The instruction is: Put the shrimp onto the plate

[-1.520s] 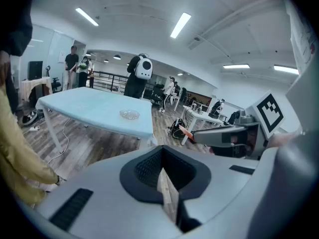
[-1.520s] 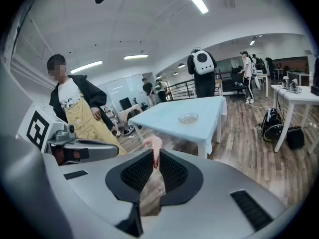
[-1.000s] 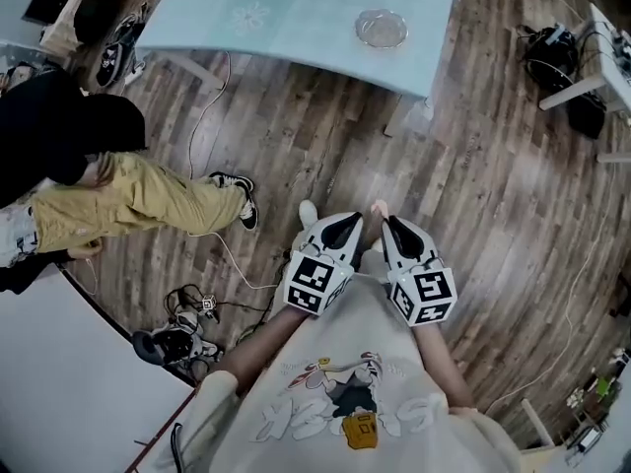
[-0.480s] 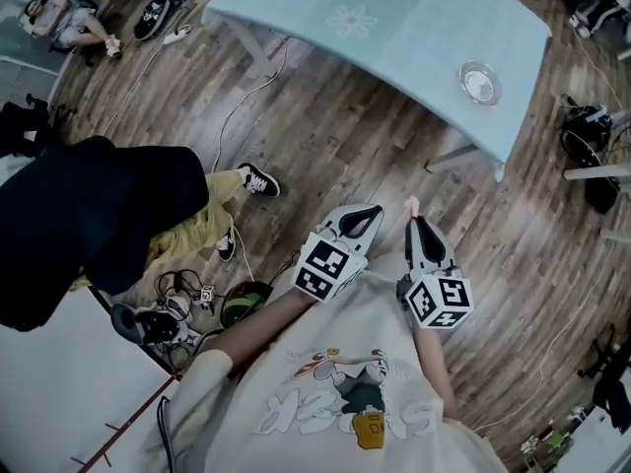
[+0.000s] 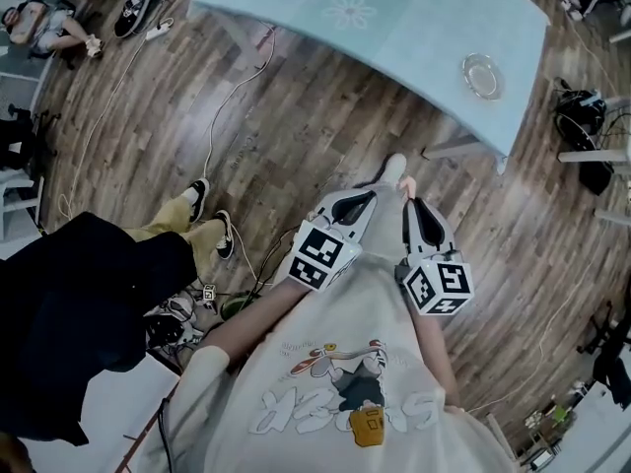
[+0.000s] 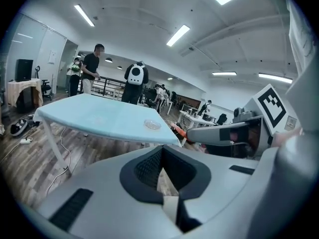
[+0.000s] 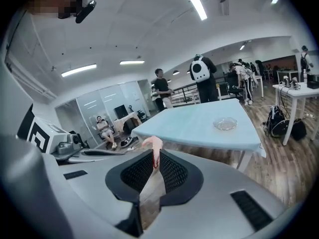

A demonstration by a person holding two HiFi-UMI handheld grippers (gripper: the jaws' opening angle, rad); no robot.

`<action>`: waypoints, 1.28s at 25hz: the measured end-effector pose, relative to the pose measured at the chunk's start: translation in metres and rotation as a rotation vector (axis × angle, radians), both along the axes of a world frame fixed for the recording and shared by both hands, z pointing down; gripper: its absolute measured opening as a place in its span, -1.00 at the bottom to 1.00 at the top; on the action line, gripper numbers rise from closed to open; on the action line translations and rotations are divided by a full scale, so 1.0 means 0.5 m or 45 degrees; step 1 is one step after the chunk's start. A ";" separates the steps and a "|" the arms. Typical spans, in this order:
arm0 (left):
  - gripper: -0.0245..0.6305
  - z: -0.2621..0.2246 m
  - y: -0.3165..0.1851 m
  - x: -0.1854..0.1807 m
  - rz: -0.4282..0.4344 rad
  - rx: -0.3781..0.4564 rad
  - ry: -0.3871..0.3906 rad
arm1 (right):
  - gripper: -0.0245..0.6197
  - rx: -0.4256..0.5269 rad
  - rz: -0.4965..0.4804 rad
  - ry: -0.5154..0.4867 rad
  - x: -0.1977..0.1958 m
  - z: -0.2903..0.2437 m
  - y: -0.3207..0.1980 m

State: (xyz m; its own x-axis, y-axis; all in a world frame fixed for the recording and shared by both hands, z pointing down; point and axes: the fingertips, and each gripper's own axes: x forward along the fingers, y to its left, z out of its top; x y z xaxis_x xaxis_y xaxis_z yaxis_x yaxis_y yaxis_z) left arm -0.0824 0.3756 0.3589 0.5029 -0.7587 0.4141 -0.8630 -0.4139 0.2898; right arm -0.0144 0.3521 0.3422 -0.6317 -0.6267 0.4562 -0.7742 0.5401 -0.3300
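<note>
From the head view, looking steeply down, the person holds both grippers side by side over a wooden floor (image 5: 296, 116), near their own white shoe (image 5: 394, 166). The right gripper (image 5: 407, 205) has its jaws clamped on the shrimp (image 5: 404, 183), a small pink piece poking out past the tips. The left gripper (image 5: 372, 197) sits just beside it with its jaws together. The plate (image 5: 481, 75), clear glass, rests near the corner of a pale blue table (image 5: 394, 28), well apart from both grippers. Another person (image 5: 89, 304) in a black top and tan trousers is at lower left. The left gripper view shows what the head view cannot: the left gripper (image 6: 161, 151) has its dark ribbed pads (image 6: 147, 168) meeting at the tips with nothing between them. Beyond it lie the table (image 6: 99, 116) and plate (image 6: 152, 125), with the right gripper (image 6: 224, 133) reaching in from the right. The right gripper view shows the right gripper (image 7: 155, 158) pinching the shrimp (image 7: 153, 146) upright between its tips, the pink end curling above the pads. Farther off stand the table (image 7: 199, 121) and plate (image 7: 225, 123), with people standing (image 7: 161, 91) beyond it.
</note>
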 end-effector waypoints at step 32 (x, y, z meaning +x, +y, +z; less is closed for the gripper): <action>-0.90 0.017 -0.677 0.253 0.173 -0.056 -0.132 | -0.74 0.017 0.109 -0.078 0.253 0.042 -0.695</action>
State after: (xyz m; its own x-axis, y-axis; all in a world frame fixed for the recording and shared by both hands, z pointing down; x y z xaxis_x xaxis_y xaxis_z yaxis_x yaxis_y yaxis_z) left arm 0.0442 0.0368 0.3676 0.5522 -0.6666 0.5007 -0.8263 -0.5174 0.2224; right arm 0.1123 0.0049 0.3632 -0.6018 -0.6854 0.4100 -0.7965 0.4773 -0.3712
